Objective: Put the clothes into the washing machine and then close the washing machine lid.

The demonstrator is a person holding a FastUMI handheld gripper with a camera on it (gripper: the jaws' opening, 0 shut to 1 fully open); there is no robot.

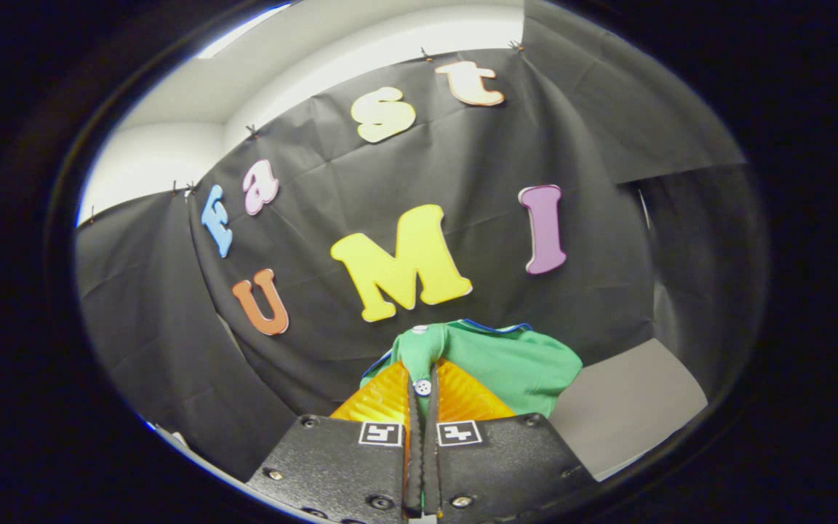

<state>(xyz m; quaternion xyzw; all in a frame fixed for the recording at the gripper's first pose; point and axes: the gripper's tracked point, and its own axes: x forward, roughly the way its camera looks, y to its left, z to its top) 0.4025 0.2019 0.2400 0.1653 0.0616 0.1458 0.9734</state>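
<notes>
A green garment (513, 364) with a white button and a thin blue edge hangs bunched between and just beyond my fingers. My gripper (423, 378) is shut on the green garment, both fingers pressed together on a fold of it. The cloth is lifted up in front of the black booth wall, draping over to the right of the fingers.
The black cloth wall (361, 182) of the booth stands close ahead and wraps round to the left. A pale grey flat surface (630, 407) lies low to the right of the fingers. A white ceiling (317, 65) shows above the cloth.
</notes>
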